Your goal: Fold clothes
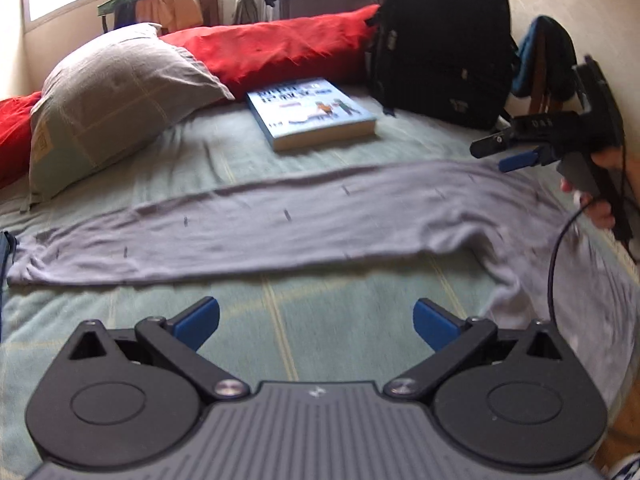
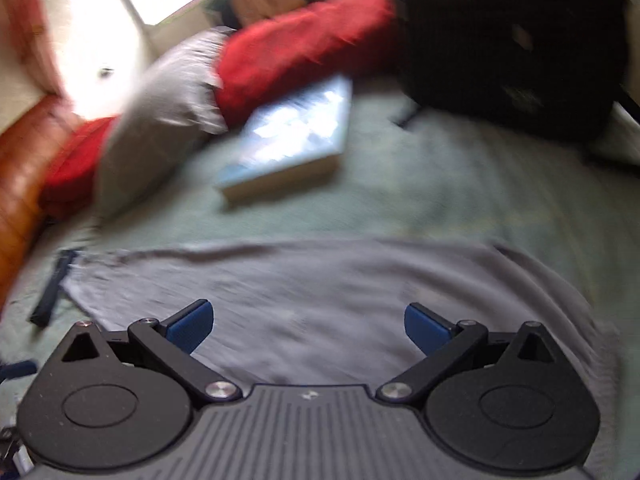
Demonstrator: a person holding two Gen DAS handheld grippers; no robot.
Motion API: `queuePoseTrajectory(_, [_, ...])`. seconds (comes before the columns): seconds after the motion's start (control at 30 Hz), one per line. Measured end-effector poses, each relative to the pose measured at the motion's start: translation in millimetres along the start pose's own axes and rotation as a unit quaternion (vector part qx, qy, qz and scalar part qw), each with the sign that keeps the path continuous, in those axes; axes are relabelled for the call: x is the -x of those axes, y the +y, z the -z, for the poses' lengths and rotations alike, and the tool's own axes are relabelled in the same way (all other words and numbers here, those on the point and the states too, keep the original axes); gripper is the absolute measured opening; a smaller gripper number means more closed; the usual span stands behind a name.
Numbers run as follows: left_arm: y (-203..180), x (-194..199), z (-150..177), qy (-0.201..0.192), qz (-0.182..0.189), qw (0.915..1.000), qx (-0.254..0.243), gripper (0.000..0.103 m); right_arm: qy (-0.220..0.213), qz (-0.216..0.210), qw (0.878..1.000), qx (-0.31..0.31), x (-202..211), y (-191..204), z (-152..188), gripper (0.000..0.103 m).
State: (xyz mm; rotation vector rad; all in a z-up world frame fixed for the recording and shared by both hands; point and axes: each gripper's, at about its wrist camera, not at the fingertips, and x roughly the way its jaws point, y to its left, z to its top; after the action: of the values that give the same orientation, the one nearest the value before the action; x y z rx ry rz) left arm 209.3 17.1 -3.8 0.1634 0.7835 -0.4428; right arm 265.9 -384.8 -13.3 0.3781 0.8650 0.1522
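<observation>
one grey shirt (image 1: 288, 228), lengthwise left-right, flat

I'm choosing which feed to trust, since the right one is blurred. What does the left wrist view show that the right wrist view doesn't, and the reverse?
Only the left wrist view shows the right gripper from outside, a hand holding it, and its cable. Only the right wrist view shows a dark strap-like thing beside the shirt's end. Both show the gray shirt, book, gray pillow, black backpack and open fingers.
</observation>
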Motion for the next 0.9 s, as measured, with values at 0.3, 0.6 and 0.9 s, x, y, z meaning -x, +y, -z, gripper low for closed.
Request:
queuePoseTrajectory(0.3, [-15.0,5.4,47.2,0.010,0.006,0.9999,0.007,0.102,0.001,0.080,0.997,-0.008,-40.7,-34.3,-10.6,0.103])
queuePoseTrajectory(0.6, [-28.5,23.7,69.4,-0.002,-0.017,0.9999,0.000,0.102,0.022,0.159,0.972,0.169,-16.7,55.2,46.2,0.103])
queuePoseTrajectory(0.9, [-40.0,26.0,89.5,0.011,-0.021,0.9996,-0.017,0.102,0.042,0.092,0.975,0.200,0.3,87.3,79.3,0.103])
